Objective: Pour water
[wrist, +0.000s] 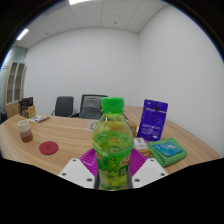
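Observation:
A green plastic bottle (113, 140) with a green cap stands upright between my fingers. My gripper (112, 165) is shut on the bottle, with the magenta pads (88, 159) pressing its lower body from both sides. The bottle is lifted over the wooden table (65, 135). On the left of the table stands a small cup (25, 129), with a dark red coaster (48, 148) nearer to me.
A purple box (153, 118) stands to the right beyond the bottle, and a teal box (167, 151) lies in front of it. Office chairs (92, 104) line the table's far side. A shelf (15, 88) stands by the left wall.

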A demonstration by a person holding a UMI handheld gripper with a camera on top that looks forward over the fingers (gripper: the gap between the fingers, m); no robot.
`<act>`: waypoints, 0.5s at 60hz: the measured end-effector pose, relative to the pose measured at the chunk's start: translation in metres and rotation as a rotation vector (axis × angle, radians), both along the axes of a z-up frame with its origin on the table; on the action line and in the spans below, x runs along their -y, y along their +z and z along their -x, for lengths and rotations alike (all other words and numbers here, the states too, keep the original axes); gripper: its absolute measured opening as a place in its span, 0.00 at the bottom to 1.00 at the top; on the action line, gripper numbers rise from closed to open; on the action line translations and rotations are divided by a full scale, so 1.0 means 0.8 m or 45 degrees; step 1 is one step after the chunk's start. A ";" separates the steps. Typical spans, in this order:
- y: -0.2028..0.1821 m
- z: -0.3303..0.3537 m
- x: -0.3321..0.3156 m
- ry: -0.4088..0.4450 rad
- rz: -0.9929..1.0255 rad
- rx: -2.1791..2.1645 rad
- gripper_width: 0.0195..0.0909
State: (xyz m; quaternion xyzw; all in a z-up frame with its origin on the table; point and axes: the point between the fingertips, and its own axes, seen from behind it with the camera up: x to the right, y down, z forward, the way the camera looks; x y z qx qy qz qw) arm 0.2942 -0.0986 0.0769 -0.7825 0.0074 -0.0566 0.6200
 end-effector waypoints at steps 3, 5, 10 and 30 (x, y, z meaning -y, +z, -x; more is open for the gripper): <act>0.000 0.000 -0.001 -0.012 0.000 0.022 0.24; 0.001 0.001 -0.004 -0.010 0.013 0.056 0.24; 0.001 0.005 -0.007 -0.032 0.053 0.163 0.24; 0.065 0.157 -0.071 0.145 0.222 0.900 0.24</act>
